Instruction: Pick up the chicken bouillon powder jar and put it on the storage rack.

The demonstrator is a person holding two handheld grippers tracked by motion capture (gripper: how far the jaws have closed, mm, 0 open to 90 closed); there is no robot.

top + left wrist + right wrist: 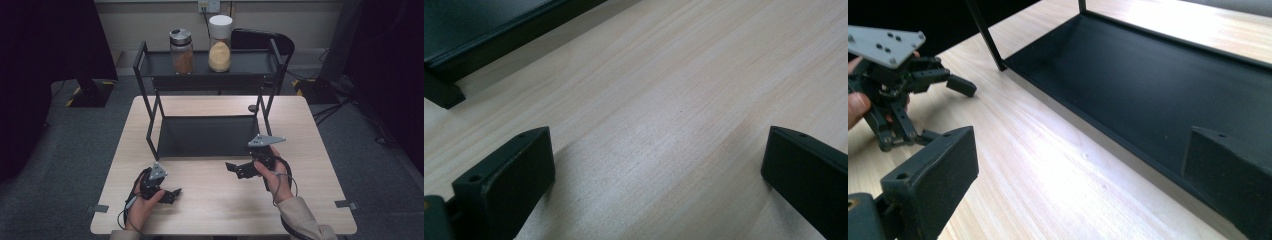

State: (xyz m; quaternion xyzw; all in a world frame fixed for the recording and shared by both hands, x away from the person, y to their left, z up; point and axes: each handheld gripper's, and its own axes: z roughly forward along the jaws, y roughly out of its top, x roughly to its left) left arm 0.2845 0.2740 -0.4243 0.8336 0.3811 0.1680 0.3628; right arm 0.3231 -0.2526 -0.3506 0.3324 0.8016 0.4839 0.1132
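Jaws on both of your hand-held grippers are spread wide with nothing between them. Your left hand-held gripper (172, 194) sits low over the bench (210, 200) near its front edge, left of centre, and its own view looks across bare wood with the foot of the rack (444, 92) at the upper left. Your right hand-held gripper (235, 169) hovers just in front of the rack's bottom shelf (207, 136), pointing left toward your other hand; one of its jaws stands before that dark shelf (1148, 80), not touching it. Nearest to your grippers is the rack (150, 135), standing mid-bench. On its top shelf, well apart from both grippers, stand two jars, a dark-lidded jar (181, 51) and a white-lidded jar (220, 44), close together.
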